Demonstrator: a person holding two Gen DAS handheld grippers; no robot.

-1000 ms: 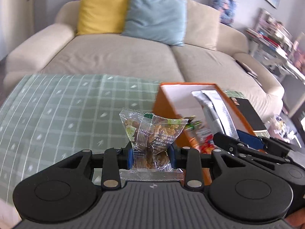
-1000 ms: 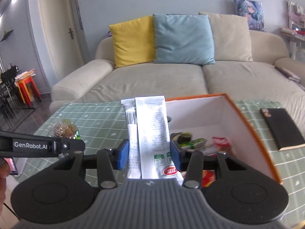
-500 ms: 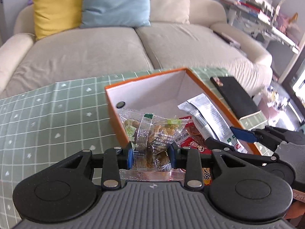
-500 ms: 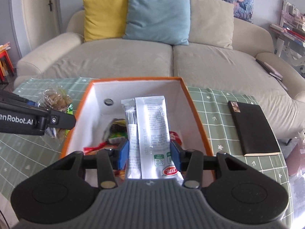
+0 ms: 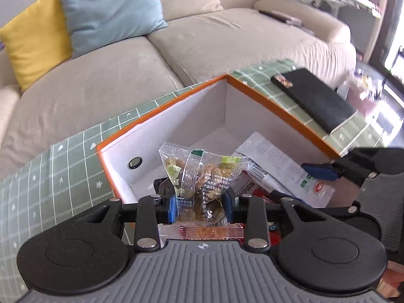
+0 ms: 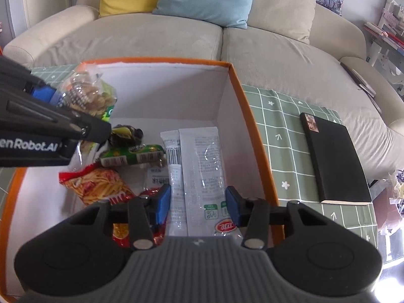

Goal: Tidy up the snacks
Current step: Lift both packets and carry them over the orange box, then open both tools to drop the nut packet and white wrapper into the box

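My left gripper [image 5: 200,207] is shut on a clear bag of brown snacks [image 5: 200,174] and holds it over the orange box [image 5: 161,108]. The bag also shows in the right wrist view [image 6: 91,98], above the box's left side. My right gripper [image 6: 198,203] is shut on a white snack packet [image 6: 199,174] and holds it inside the orange box [image 6: 255,136], near its right wall. The packet also shows in the left wrist view [image 5: 280,166]. Several snack packs lie in the box: a red one [image 6: 98,184] and a green one [image 6: 133,155].
The box stands on a table with a green checked cloth [image 6: 290,136]. A black book [image 6: 335,161] lies on the cloth right of the box. A beige sofa [image 6: 176,32] with yellow and blue cushions is behind the table.
Both grippers have moved forward and down over the orange box with their snacks still held. The white packet has gone from above the rim to inside the box.
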